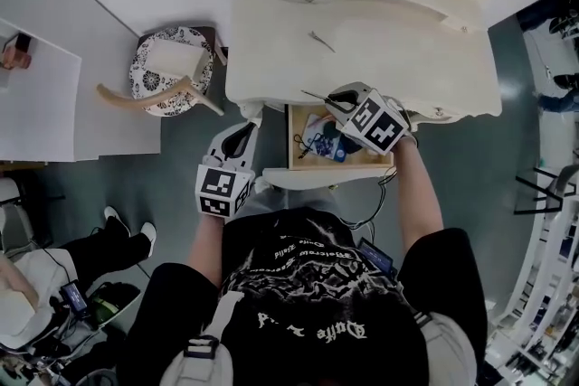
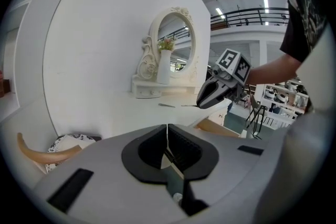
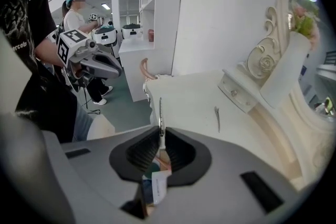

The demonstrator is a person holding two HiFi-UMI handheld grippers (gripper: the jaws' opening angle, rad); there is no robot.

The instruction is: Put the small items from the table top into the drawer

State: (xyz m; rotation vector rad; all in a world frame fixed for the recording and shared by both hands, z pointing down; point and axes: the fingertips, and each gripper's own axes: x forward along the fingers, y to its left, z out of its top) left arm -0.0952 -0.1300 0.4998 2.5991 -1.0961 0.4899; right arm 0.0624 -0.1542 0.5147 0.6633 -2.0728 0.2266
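Two thin metal hairpins to account for: one in transit, one untouched. Finds the right gripper (image 3: 160, 134) pinched tight on the first hairpin (image 3: 160, 110), gripped near its lower end with the rest standing up past the jaw tips. Places that gripper, in the head view, over the far right part of the open drawer (image 1: 292, 136), at the 6 o'clock edge of the table top (image 1: 407, 59). Shows the pin's free end pointing toward 9 o'clock, about level with the table's front edge. Notes blue and white oddments (image 1: 324, 140) lying in the drawer, also visible below the jaws in the right gripper view. Locates the second hairpin (image 1: 321, 42) flat on the table top, toward 12 o'clock from the held one and well apart from it. Finds the left gripper (image 2: 167, 134) closed on nothing, at 9 o'clock of the drawer, off the table's front corner.

Judges the step in hand as delivery of the first pin. Calls next for a short move toward 6 o'clock until the whole pin is over the drawer, then parting of the jaws. After that, a reach to 12 o'clock for the other pin, probably with a low, flat approach for so thin a thing.
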